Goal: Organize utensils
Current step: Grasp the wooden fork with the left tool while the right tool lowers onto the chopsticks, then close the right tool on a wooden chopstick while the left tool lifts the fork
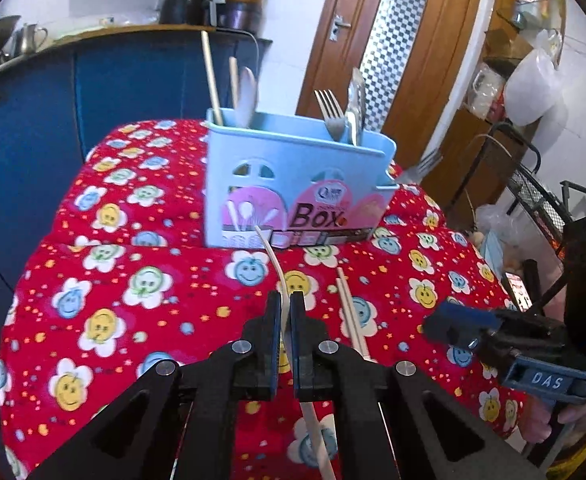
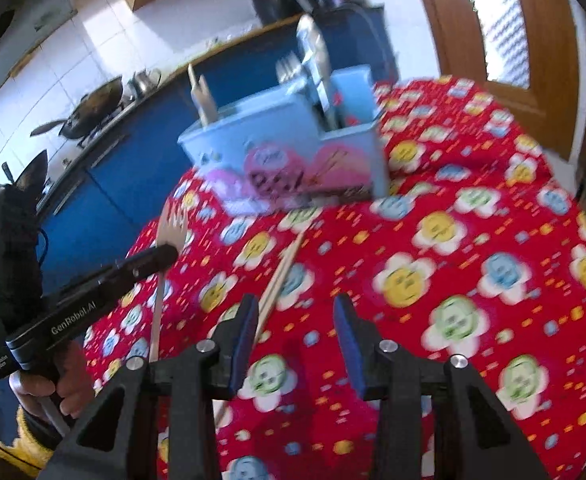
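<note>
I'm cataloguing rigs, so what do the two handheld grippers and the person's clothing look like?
Both grippers are black plastic with blue pads inside the fingers and silver round bolts at the joints. The left gripper has white "GenRobot.AI" lettering on its body and a black cable. The right gripper has a blue block embossed "DAS". A yellow fuzzy sleeve shows at the wrist.

Pale wooden fork [image 2: 160, 280] pinched mid-handle, tines up, raised off red flowered cloth. Light blue caddy [image 1: 293, 184] upright at the far edge, metal forks [image 1: 329, 108] in the right compartment, wooden pieces [image 1: 213, 76] left. Chopsticks [image 1: 351, 316] flat on cloth, near the caddy.
</note>
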Demonstrator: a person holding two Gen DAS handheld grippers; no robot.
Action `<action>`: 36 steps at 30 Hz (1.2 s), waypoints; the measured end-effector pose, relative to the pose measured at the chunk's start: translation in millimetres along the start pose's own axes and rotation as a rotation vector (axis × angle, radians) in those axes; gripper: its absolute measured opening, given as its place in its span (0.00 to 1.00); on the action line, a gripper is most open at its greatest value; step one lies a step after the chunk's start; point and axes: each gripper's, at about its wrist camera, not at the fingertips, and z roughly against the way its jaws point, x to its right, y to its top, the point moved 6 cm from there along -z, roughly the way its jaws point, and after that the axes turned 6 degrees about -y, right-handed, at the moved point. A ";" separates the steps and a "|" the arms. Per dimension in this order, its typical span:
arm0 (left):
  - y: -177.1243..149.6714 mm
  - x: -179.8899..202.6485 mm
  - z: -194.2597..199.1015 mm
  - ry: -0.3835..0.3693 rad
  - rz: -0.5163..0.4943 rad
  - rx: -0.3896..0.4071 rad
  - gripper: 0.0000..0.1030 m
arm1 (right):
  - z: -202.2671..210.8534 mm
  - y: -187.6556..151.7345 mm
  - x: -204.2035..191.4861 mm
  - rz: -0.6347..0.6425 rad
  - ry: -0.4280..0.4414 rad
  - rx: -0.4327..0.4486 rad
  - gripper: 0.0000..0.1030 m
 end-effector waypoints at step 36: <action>-11.9 -29.8 33.3 -0.054 0.065 0.118 0.04 | -68.6 15.2 -32.2 0.006 -0.152 -0.413 0.10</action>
